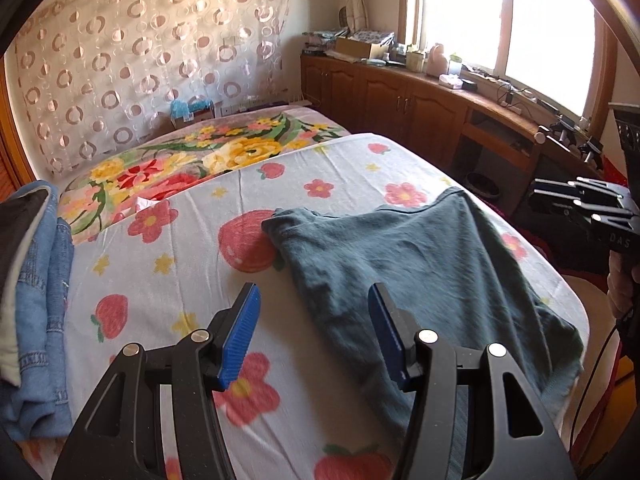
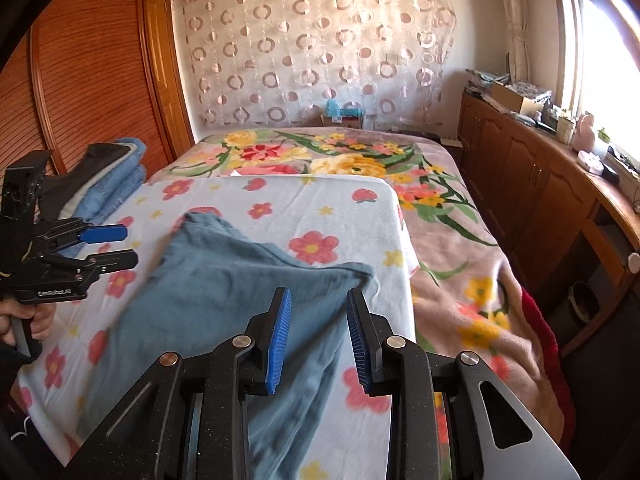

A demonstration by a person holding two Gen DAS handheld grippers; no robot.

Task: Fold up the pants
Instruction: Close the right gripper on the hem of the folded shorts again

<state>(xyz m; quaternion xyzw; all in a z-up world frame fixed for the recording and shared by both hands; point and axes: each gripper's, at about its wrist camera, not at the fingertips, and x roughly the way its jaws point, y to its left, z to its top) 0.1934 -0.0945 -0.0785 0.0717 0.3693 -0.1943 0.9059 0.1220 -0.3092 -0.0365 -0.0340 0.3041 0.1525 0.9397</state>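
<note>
The teal-grey pants (image 1: 420,260) lie folded over on the strawberry-print sheet (image 1: 168,280), reaching toward the bed's right edge. My left gripper (image 1: 314,296) hovers open above the pants' left edge, with nothing between its blue pads. Off the bed's right side, my right gripper (image 1: 534,194) shows in a person's hand. In the right wrist view the pants (image 2: 224,280) spread below my right gripper (image 2: 318,294), whose jaws stand apart and empty just above the cloth near a corner. My left gripper (image 2: 126,246) appears at the left, open, over the sheet (image 2: 320,208).
A stack of folded jeans and dark clothes (image 1: 40,280) (image 2: 112,188) sits at the bed's left side. A floral blanket (image 2: 440,208) covers the far and right parts of the bed. Wooden cabinets (image 2: 540,184) with clutter run under the window.
</note>
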